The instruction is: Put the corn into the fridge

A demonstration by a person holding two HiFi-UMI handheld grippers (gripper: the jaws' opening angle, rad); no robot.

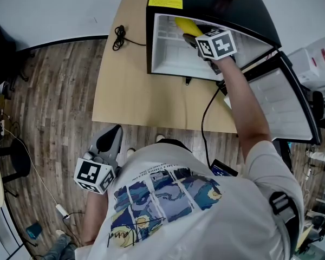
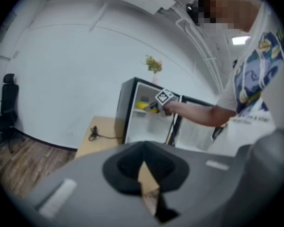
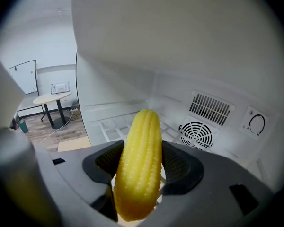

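While thrust into the fridge (image 1: 150, 42), clamps one yellow corn (image 3: 140, 145) between the two black pads (image 3: 180, 167) of the right gripper (image 3: 142, 174), cob tip pointing to twelve o'clock, toward the back wall. Behind the cob: one round fan grille (image 3: 199, 132) at three o'clock, one slotted vent (image 3: 210, 109) just above it, one dial (image 3: 256, 124) further right, one white wire shelf (image 3: 111, 126) at nine o'clock.

From the head view, at one o'clock: corn just inside the upper part of the open compartment; one door (image 1: 287, 102) swung wide at three o'clock.

Left gripper (image 2: 144, 174) clenched on nothing, pads all but touching, only a sliver of background between them. Hangs at seven o'clock in the head view, beside the person's hip, well apart from the fridge.

One light wooden table (image 1: 124, 91) bearing the fridge; one coiled black cable (image 1: 119, 37) on it at eleven o'clock. Two marker cubes, one per gripper.

Lower end of the cob cut off by the gripper body in the right gripper view; near end hidden behind the cube in the head view.
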